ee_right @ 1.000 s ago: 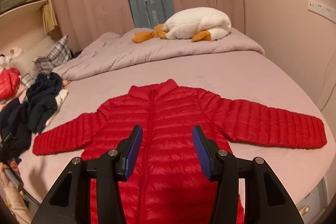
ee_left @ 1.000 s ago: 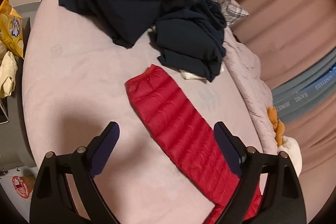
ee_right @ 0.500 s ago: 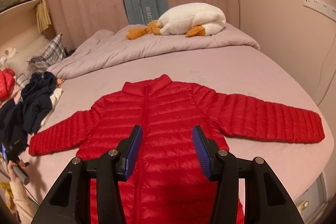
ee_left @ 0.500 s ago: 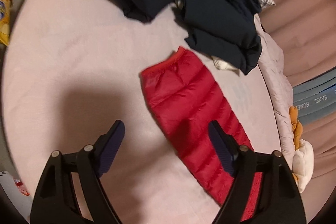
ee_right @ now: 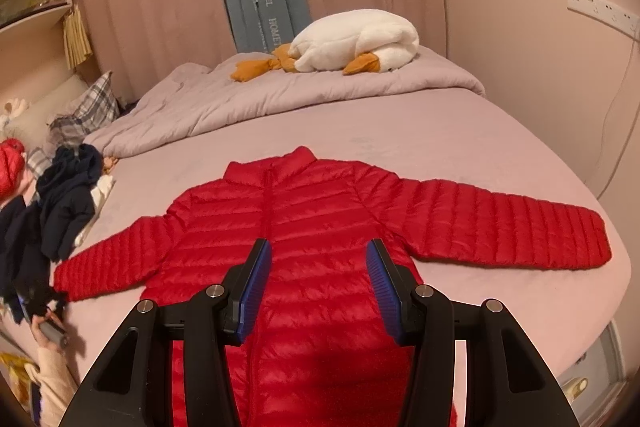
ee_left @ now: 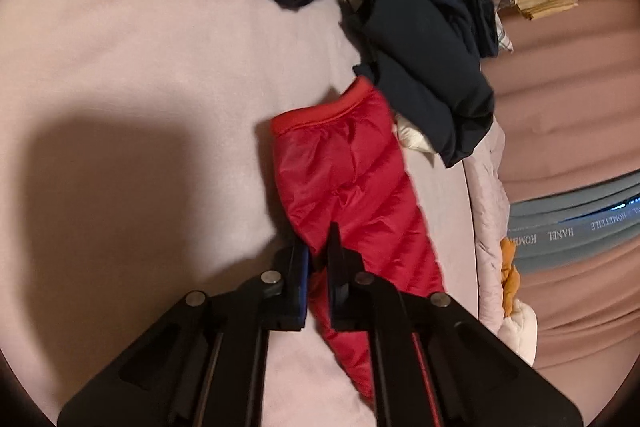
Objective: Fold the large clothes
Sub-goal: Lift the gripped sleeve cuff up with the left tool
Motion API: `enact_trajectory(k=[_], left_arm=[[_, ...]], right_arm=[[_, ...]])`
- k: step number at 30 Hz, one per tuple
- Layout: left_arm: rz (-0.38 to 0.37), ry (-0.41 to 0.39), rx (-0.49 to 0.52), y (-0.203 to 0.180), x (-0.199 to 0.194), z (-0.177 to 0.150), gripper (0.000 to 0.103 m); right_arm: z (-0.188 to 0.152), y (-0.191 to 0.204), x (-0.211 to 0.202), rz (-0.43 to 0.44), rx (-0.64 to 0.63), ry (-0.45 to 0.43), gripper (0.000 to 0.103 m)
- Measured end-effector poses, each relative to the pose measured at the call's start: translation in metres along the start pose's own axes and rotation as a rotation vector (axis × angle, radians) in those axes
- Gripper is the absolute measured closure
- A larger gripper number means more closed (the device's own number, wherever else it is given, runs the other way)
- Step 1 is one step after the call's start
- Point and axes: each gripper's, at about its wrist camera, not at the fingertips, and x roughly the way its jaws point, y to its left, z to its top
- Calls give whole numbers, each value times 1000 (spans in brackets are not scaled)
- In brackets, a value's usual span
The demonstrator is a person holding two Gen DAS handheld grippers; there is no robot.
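A red puffer jacket lies flat on the pink bed, front up, both sleeves spread out. In the left wrist view its left sleeve runs up from my left gripper, which is shut with a pinch of the sleeve's edge between its pads, a short way back from the cuff. The same gripper shows at the sleeve end in the right wrist view, held by a hand. My right gripper hovers open above the jacket's chest, with nothing between its blue pads.
A heap of dark navy clothes lies just past the cuff. A folded grey quilt with a white plush goose on it fills the bed's far end. A plaid pillow sits at the left; a person's cream sleeve is at the bottom left.
My left gripper has come down onto the sleeve, rolled a little and gone from wide open to shut on the fabric. The right gripper has barely moved.
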Motion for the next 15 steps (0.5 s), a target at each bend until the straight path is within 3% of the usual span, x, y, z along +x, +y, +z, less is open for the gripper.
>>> enact_trajectory(k=[4,6,15], left_arm=[[-18,-45,44,-33,-25,-3,98],[-84,-57,76,-52,-45,-9,98],[-152,-109,303,-134,-111,-51,98]], right_arm=[[2,-2,-3,4,3,-14,52],[2,-2,-6,11,0,-28,52],[-5,-9,-12,30,7,-44,52]])
